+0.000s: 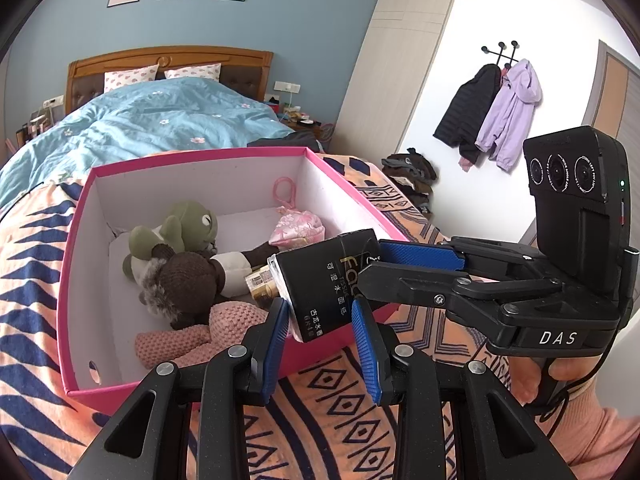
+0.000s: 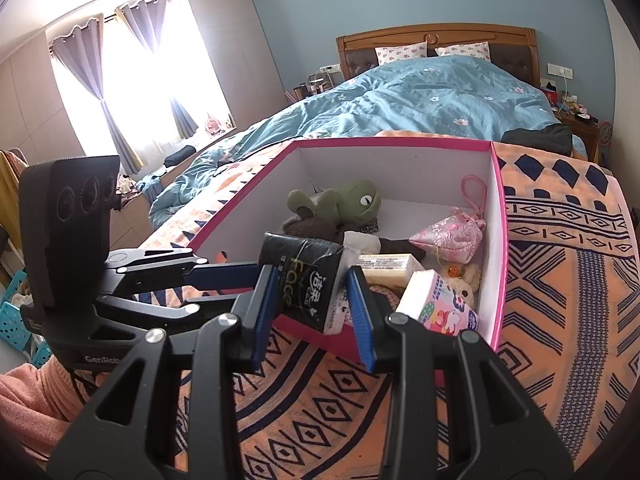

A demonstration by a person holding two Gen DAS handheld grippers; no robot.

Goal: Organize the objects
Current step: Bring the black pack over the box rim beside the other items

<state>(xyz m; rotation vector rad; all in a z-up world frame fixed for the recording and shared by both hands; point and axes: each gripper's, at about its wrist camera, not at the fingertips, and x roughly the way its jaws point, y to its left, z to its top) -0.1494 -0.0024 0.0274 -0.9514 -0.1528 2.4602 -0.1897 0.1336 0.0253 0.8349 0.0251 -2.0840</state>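
The black tissue pack (image 1: 326,286) sits in the middle of both pictures, over the near wall of the pink box (image 1: 80,240). It is small and shiny (gold and white letters on its wrapper, and one crinkly white end). The left gripper (image 1: 320,322) pinches it. The right gripper (image 2: 312,296) pinches it too, from the other side. Soft toys lie inside the box.
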